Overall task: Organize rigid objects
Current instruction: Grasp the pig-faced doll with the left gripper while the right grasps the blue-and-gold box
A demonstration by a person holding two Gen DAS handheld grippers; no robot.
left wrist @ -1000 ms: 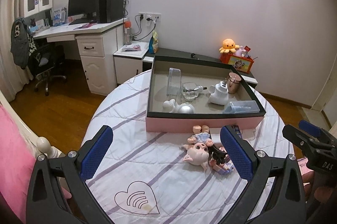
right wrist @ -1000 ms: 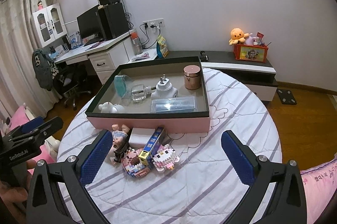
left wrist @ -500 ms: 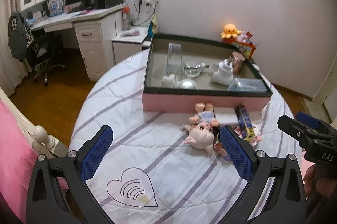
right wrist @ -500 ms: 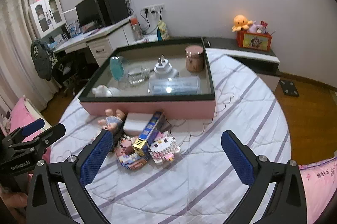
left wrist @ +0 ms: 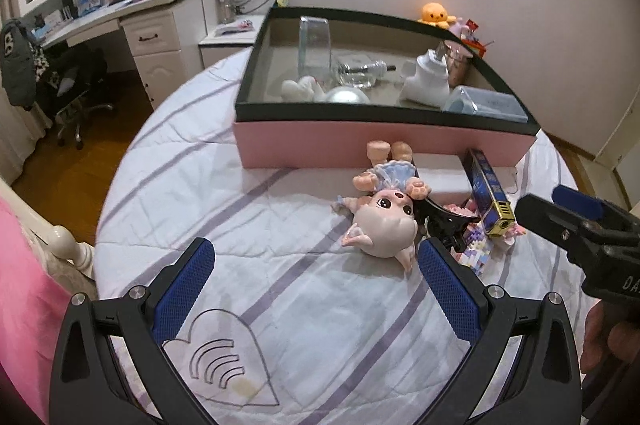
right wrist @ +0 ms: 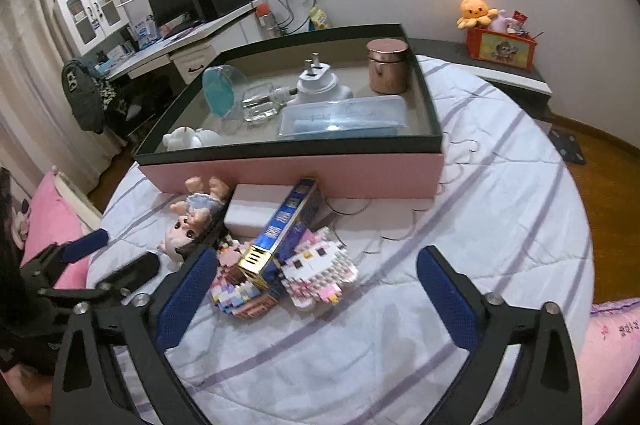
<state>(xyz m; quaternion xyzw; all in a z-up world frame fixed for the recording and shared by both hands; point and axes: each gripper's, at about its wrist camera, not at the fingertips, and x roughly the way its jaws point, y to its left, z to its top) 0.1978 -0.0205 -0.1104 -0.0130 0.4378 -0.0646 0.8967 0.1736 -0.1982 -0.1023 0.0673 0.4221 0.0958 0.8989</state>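
Note:
A pink box with a dark rim (left wrist: pixel 360 113) (right wrist: pixel 288 149) stands on the round table and holds several items. In front of it lie a pig-faced doll (left wrist: pixel 384 217) (right wrist: pixel 188 225), a white block (left wrist: pixel 440 177) (right wrist: pixel 260 205), a blue and gold carton (left wrist: pixel 490 193) (right wrist: pixel 280 233), a black hair clip (left wrist: pixel 444 221) and block-built figures (right wrist: pixel 320 273). My left gripper (left wrist: pixel 316 289) is open just short of the doll. My right gripper (right wrist: pixel 316 297) is open over the block figures and also shows in the left wrist view (left wrist: pixel 580 225).
Inside the box are a copper jar (right wrist: pixel 388 65), a white plug (right wrist: pixel 320 85), a clear lidded case (right wrist: pixel 344 117), a glass bottle (right wrist: pixel 264 101) and a teal-tinted container (right wrist: pixel 220 93). A desk (left wrist: pixel 140 9) and chair stand far left. A pink cushion (left wrist: pixel 20 285) lies at the near left.
Both grippers have moved forward and down toward the pile in front of the box. Both stay open.

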